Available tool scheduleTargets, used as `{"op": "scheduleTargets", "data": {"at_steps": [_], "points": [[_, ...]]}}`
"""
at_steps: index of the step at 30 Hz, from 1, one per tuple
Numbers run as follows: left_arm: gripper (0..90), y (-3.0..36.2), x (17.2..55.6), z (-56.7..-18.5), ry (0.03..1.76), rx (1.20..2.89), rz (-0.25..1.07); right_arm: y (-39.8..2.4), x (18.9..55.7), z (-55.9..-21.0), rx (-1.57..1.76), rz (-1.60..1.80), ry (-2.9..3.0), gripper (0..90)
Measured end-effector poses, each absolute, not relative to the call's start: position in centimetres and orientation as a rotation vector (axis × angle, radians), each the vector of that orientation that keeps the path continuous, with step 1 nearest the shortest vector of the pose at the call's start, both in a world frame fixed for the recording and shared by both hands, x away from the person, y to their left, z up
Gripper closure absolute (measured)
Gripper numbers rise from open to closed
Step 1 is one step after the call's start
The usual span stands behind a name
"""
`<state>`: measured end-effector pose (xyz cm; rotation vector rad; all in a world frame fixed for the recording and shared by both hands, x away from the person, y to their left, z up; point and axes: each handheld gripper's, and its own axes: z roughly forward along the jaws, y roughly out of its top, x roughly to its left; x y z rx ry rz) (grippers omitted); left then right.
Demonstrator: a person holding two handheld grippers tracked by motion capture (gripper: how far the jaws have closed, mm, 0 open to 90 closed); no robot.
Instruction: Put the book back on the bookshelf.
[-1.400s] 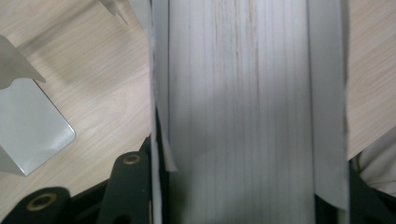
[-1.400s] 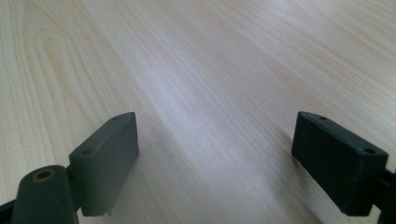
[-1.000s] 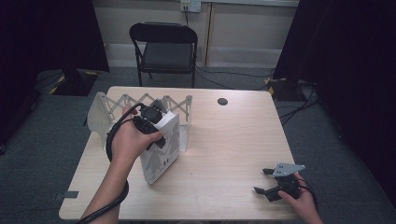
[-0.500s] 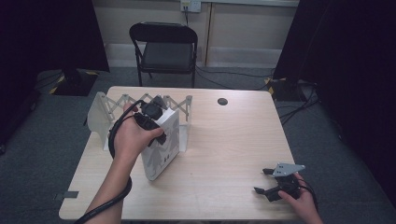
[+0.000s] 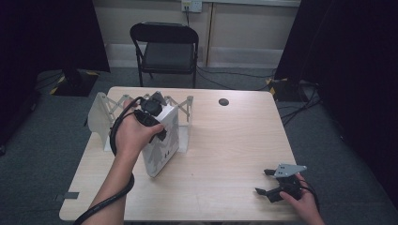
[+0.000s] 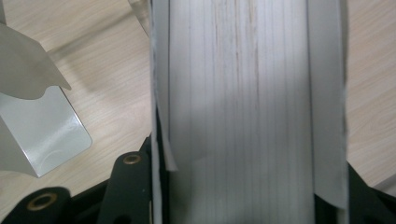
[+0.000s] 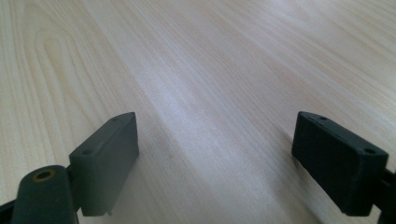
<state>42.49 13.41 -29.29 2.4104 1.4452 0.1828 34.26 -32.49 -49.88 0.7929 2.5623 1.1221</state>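
A light wooden table (image 5: 225, 140) carries a white expanding rack (image 5: 105, 119) and a small dark disc (image 5: 224, 101).

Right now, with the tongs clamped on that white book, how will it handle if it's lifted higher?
The white book looks thick, so probably heavy. Gripped by the left tongs at its top edge and already tilted, it may swing. A thin cover edge stands slightly away, so it could flap.

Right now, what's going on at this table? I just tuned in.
The left gripper is clamped on the top of a white book, holding it tilted beside an expanding white rack on the table. The page edges run between its jaws in the left gripper view. The right gripper rests open near the front right corner, holding nothing.
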Motion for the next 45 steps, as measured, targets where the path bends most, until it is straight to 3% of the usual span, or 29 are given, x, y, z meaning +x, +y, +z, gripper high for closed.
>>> {"op": "scheduleTargets", "data": {"at_steps": [45], "points": [[52.1, 12.5, 45.6, -29.0, 1.518, 2.349, 0.203, -32.5, 34.3, -49.9, 0.795, 1.12, 2.564, 14.2]]}}
